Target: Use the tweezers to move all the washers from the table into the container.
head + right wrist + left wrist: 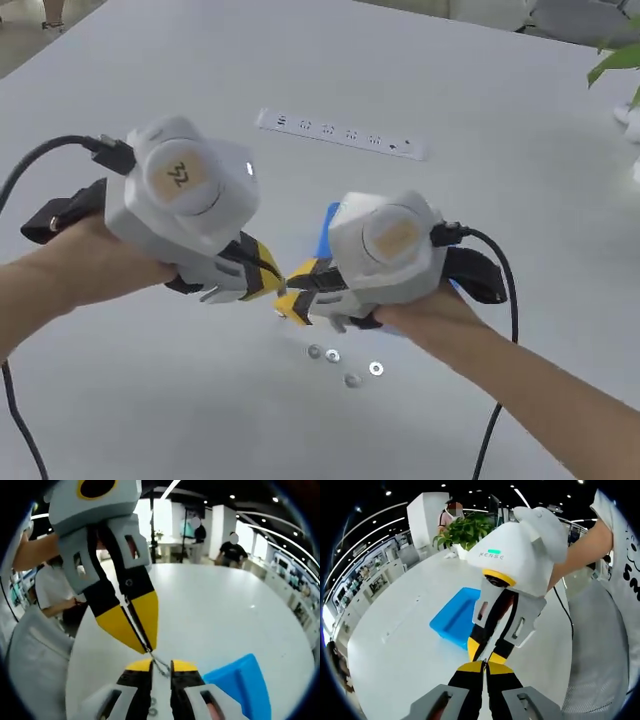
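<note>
At the left of the head view, the person's left hand reaches in from the frame's left edge. It is wrapped around the left gripper, whose body is angled so its fingers point right and slightly down toward the middle of the frame.

The left gripper view shows these yellow-tipped fingers pressed together at the bottom centre. In the right gripper view they come down from the upper left, pinching the thin metal tweezers between them.

In the head view the two grippers meet tip to tip at the centre, above the white counter. Just below that meeting point, four washers lie loose on the counter. A white power strip lies at upper centre.

The blue container peeks out behind the right gripper. The right gripper points left and is held by the right hand, whose forearm enters from the lower right. Its fingers stand a narrow gap apart, with the free end of the tweezers between them. I cannot tell whether they press on it.
</note>
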The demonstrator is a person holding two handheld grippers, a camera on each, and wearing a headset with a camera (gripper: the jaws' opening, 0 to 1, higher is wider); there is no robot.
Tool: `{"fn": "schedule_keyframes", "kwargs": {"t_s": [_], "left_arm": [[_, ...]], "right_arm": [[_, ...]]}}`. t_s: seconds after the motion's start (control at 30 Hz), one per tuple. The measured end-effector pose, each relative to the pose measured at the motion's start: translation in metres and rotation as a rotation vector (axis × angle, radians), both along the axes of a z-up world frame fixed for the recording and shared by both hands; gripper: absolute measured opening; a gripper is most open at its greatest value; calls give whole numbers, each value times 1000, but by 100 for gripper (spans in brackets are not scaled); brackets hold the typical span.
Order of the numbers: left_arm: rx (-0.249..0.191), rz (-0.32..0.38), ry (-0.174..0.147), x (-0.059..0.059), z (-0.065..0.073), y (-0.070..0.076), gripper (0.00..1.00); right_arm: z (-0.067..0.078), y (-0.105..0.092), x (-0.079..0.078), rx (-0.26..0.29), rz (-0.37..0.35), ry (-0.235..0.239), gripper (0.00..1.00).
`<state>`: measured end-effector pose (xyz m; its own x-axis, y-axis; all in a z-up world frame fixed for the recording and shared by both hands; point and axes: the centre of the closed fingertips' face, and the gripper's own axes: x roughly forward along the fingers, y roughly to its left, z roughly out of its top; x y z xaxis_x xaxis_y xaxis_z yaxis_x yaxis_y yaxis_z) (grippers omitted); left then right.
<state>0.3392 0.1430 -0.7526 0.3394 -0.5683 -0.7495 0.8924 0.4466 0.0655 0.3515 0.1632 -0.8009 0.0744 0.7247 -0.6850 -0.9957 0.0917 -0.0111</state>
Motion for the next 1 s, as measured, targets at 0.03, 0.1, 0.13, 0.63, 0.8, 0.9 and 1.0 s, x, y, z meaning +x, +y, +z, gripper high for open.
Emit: {"fn": "schedule_keyframes", "kwargs": {"t_s": [0.03, 0.1, 0.13, 0.63, 0.8, 0.9, 1.0], "left_arm": [[3, 2, -2, 0, 0, 0, 0], [16, 3, -15, 1, 1, 2, 0], [22, 3, -17, 2, 1, 2, 0], [-22, 138, -117, 7, 3, 0, 0], [-110, 237, -136, 12, 14, 6, 8], [-147, 290, -158, 12, 23, 10, 17], [-163, 330, -179, 6, 29, 15, 27]], "right_arm": [[0, 1, -2, 0, 26, 2, 7], [-2, 2, 0, 1, 17, 16, 5], [-2, 2, -1, 2, 25, 10, 5], [-4, -2, 2, 2, 43, -31, 2], [-1, -4, 5, 0, 35, -60, 1], [0, -6, 5, 2, 17, -41, 1], [4, -8, 4, 14, 3, -24, 1]]}}
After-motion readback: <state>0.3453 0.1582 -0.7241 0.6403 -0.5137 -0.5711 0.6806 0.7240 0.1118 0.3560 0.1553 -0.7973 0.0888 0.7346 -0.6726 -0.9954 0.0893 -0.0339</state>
